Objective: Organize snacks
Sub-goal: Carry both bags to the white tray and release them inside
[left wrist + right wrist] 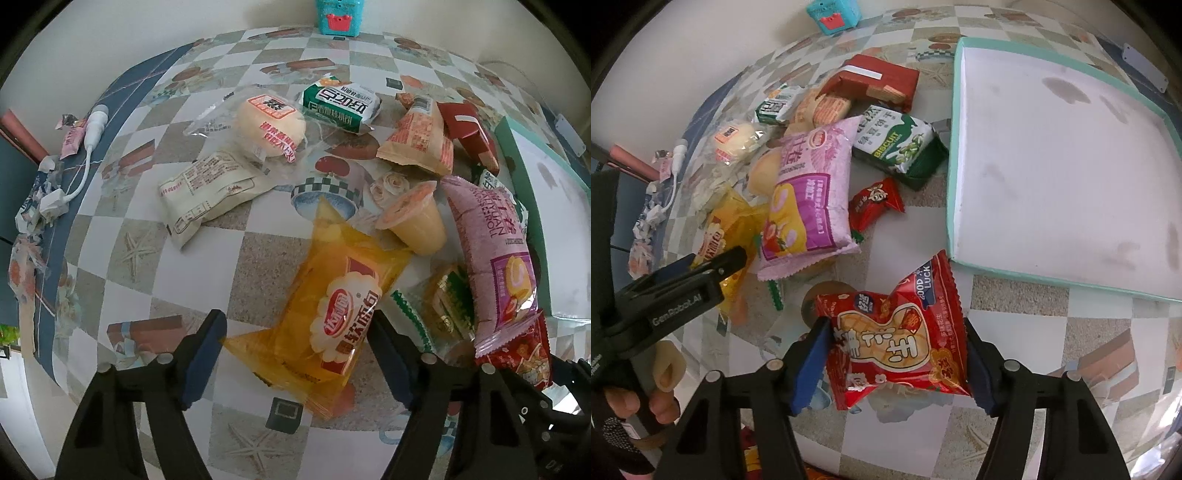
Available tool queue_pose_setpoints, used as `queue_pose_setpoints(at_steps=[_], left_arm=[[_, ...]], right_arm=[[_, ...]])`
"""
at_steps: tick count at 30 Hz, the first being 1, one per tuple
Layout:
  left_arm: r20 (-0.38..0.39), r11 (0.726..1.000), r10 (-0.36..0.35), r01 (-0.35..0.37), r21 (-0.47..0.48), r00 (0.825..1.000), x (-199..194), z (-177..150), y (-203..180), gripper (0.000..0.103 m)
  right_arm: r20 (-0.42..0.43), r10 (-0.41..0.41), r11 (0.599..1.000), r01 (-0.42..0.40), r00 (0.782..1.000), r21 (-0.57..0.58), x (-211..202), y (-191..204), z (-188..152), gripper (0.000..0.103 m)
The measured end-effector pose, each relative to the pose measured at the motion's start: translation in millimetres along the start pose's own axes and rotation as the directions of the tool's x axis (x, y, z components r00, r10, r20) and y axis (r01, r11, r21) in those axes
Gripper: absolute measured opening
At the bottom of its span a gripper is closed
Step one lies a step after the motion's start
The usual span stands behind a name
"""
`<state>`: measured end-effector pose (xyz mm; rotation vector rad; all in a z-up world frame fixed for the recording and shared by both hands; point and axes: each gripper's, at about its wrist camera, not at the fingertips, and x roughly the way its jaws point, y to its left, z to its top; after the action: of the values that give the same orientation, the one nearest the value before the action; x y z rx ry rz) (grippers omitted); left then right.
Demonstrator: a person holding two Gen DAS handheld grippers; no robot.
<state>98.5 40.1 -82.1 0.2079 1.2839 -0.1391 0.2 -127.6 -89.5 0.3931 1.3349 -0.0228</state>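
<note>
Left gripper (297, 354) jaws spread wide; right gripper (897, 363) jaws clamped, held low.

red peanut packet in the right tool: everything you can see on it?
The red peanut packet is a glossy foil pouch, puffy and creased, with a cartoon peanut, yellow-white lettering and a blue "GOOD LUCK" corner. It sits tilted between the right tool fingers, both blue pads pressing its sides, near the turquoise tray, not inside it.

Left gripper (297, 354) jaws apart, straddling yellow bread packet (328, 314) on table (258, 258).
</note>
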Motion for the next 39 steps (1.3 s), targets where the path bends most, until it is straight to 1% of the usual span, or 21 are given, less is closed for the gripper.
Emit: queue_pose_setpoints(at_steps=[2, 4, 5, 14, 17, 20, 23, 26, 30, 34, 36, 39], left_arm=[[0.005, 1.000, -0.010, 0.010, -0.009, 1.000, -2, 0, 0, 0.073], [0.018, 0.999, -0.032, 0.033, -0.022, 0.999, -7, -2, -1, 0.062], [0.022, 0.999, -0.045, 0.045, -0.026, 0.999, -10, -4, -2, 0.054], [0.029, 0.990, -0.095, 0.098, -0.097, 0.995, -15, -9, 10, 0.046], [0.036, 0.987, -0.098, 0.101, -0.121, 0.995, -21, -11, 11, 0.045], [0.058, 0.983, -0.121, 0.128, -0.135, 0.991, -32, -10, 9, 0.045], [0.092, 0.971, -0.163, 0.177, -0.160, 0.982, -47, -5, 11, 0.045], [0.123, 0.956, -0.211, 0.231, -0.179, 0.970, -61, 3, 15, 0.045], [0.178, 0.926, -0.281, 0.315, -0.207, 0.943, -82, 19, 22, 0.045], [0.218, 0.896, -0.344, 0.389, -0.214, 0.913, -99, 35, 19, 0.045], [0.229, 0.894, -0.349, 0.396, -0.211, 0.909, -104, 44, 12, 0.045], [0.231, 0.906, -0.336, 0.380, -0.185, 0.913, -108, 57, -8, 0.045]], right_arm=[[0.003, 0.003, 1.000, -0.003, 1.000, -0.004, -5, 0, 1, 0.067], [0.009, 0.013, 1.000, -0.013, 1.000, -0.001, -6, -3, 3, 0.066], [0.013, 0.021, 1.000, -0.021, 1.000, 0.004, -7, -3, 4, 0.066], [0.053, 0.080, 0.996, -0.082, 0.995, 0.028, -26, -5, 3, 0.065], [0.072, 0.104, 0.994, -0.107, 0.992, 0.038, -35, -6, 3, 0.065], [0.098, 0.143, 0.988, -0.148, 0.985, 0.048, -47, -6, 6, 0.065], [0.123, 0.148, 0.985, -0.158, 0.981, 0.075, -57, -8, 15, 0.065], [0.172, 0.105, 0.988, -0.123, 0.980, 0.098, -72, -14, 29, 0.065], [0.227, 0.092, 0.979, -0.130, 0.970, 0.158, -86, -23, 55, 0.065], [0.271, 0.081, 0.965, -0.143, 0.959, 0.218, -94, -35, 78, 0.065], [0.290, 0.060, 0.959, -0.136, 0.955, 0.249, -95, -40, 87, 0.065], [0.312, 0.022, 0.945, -0.122, 0.950, 0.302, -94, -54, 99, 0.065]])
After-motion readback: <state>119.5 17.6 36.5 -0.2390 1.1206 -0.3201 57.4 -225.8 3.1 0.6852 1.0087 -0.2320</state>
